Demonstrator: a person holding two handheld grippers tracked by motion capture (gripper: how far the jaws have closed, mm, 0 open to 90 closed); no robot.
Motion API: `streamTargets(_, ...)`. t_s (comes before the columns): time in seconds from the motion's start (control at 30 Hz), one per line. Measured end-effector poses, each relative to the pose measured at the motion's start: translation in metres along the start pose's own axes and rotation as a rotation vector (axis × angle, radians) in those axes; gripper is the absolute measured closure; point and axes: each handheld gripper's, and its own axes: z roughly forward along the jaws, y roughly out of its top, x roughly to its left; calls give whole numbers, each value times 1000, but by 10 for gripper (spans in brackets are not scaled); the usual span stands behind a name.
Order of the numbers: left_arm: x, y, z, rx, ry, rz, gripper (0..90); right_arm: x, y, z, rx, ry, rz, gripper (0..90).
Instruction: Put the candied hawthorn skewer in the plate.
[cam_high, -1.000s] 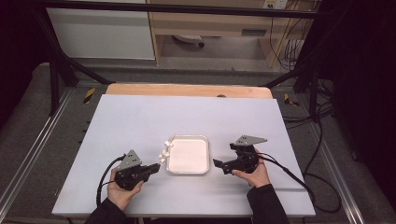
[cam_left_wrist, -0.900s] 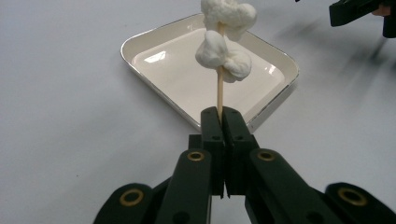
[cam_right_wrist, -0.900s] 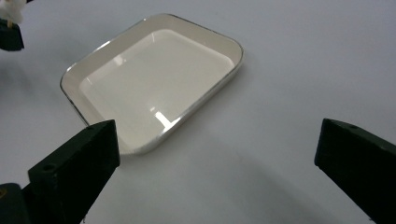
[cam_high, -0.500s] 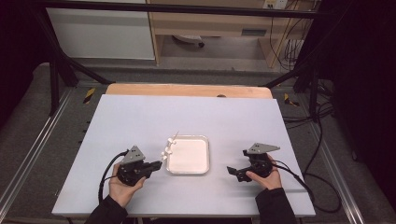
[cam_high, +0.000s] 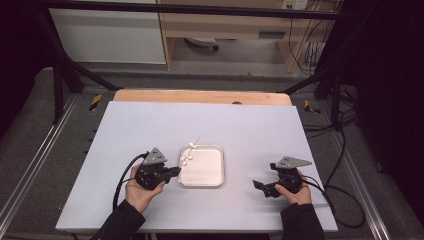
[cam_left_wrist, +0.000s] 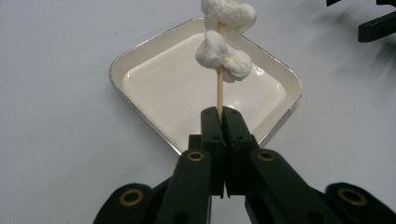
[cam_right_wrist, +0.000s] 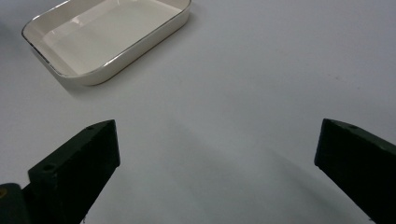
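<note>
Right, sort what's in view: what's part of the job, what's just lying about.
In the job:
- skewer with white lumps, clamped in the left gripper
- white tray
- right gripper, fingers open, empty

Lying about:
- wooden board at the table's far edge

Thin wooden skewer (cam_left_wrist: 219, 91) with two lumpy white marshmallow-like pieces (cam_left_wrist: 222, 52) threaded on its upper part, one above the other, touching or nearly so; material hard to confirm, probably marshmallow. Its bare lower end is pinched between the closed jaws of the left hand-held gripper (cam_left_wrist: 219, 114), and it stands tilted over the near-left edge of a shallow, cream, square dish (cam_high: 212, 175) with rounded corners and a thin metallic rim. The dish lies flat mid-worktop, nothing inside.
</note>
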Motion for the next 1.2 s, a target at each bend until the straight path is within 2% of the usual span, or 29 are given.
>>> streamTargets(0.2,-3,12,14,62,13,9,888,-3,-5,-2,7,2,9,7)
streamTargets(0.4,-6,16,29,117,33,18,888,-5,-6,-4,6,-3,5,7)
streamTargets(0.77,-7,13,51,220,53,22,887,-5,-8,-4,10,-5,4,7)
streamTargets(1.2,-11,10,63,287,73,41,884,-5,-8,-4,18,-6,4,7)
